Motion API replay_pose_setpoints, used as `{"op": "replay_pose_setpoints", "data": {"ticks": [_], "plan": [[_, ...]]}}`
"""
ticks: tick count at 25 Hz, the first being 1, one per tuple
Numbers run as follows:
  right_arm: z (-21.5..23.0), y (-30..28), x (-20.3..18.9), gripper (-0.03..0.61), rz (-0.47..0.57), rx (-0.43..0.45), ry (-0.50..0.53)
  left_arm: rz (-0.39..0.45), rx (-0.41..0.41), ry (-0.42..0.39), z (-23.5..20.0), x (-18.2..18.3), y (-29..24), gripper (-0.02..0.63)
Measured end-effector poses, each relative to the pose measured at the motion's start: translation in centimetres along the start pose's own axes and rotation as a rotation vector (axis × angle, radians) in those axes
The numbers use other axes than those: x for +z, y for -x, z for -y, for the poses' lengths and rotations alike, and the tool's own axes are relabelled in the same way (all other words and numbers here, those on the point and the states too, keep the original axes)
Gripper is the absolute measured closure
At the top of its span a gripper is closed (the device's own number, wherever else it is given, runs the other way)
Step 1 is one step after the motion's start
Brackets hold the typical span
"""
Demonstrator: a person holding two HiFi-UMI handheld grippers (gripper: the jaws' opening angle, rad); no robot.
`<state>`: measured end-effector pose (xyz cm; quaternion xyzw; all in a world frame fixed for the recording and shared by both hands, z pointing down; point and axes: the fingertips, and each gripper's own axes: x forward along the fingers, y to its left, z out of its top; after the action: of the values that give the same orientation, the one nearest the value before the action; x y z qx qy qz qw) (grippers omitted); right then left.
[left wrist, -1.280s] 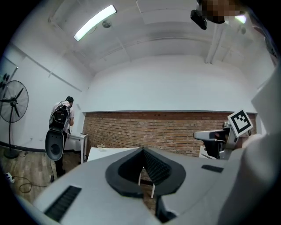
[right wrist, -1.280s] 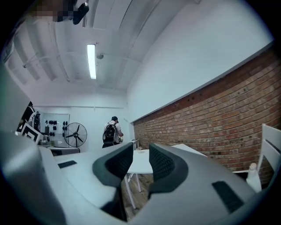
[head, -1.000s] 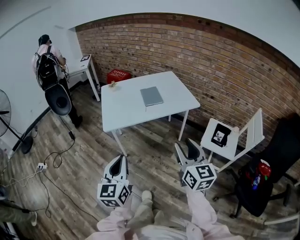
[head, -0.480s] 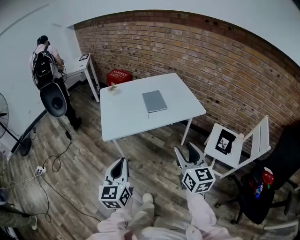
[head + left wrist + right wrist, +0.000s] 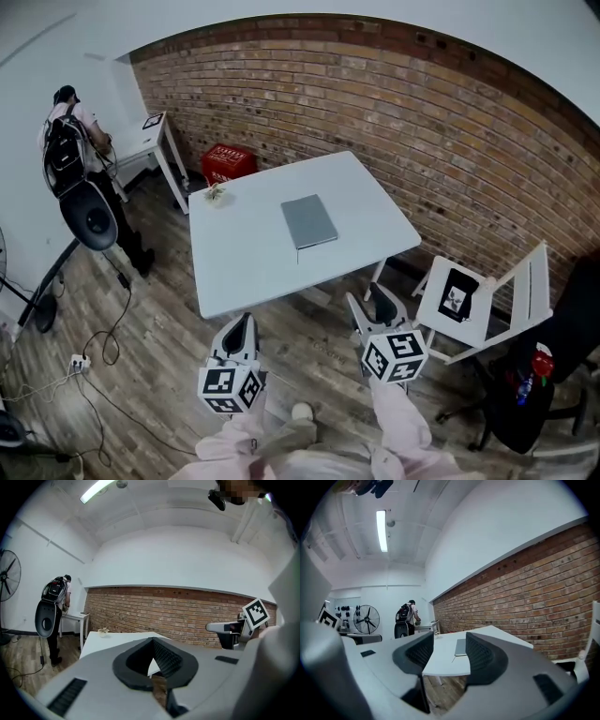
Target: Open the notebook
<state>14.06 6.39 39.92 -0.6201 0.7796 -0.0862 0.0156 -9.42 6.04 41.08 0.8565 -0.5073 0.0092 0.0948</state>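
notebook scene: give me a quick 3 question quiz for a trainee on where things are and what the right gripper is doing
1. True or false: the notebook lies closed on the white table.
2. Pick one. The right gripper is: A shut on the notebook; B open and empty; C shut and empty.
3. One word: what colour is the crate on the floor by the brick wall?

Key
1. True.
2. B. Its jaws have just been opening and nothing is between them.
3. Red.
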Motion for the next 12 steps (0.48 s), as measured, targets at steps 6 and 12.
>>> {"op": "replay_pose_setpoints", "data": {"ticks": [6, 12], "plan": [[0.6, -4.6, -0.2, 0.367, -0.014, -0.018, 0.000, -0.004, -0.028, 0.004, -2.3, 0.5, -4.4, 0.620], [1.2, -7.1, -0.8, 0.367, -0.027, -0.037, -0.009, -0.015, -0.050, 0.013, -3.6, 0.2, -7.3, 0.620]]}}
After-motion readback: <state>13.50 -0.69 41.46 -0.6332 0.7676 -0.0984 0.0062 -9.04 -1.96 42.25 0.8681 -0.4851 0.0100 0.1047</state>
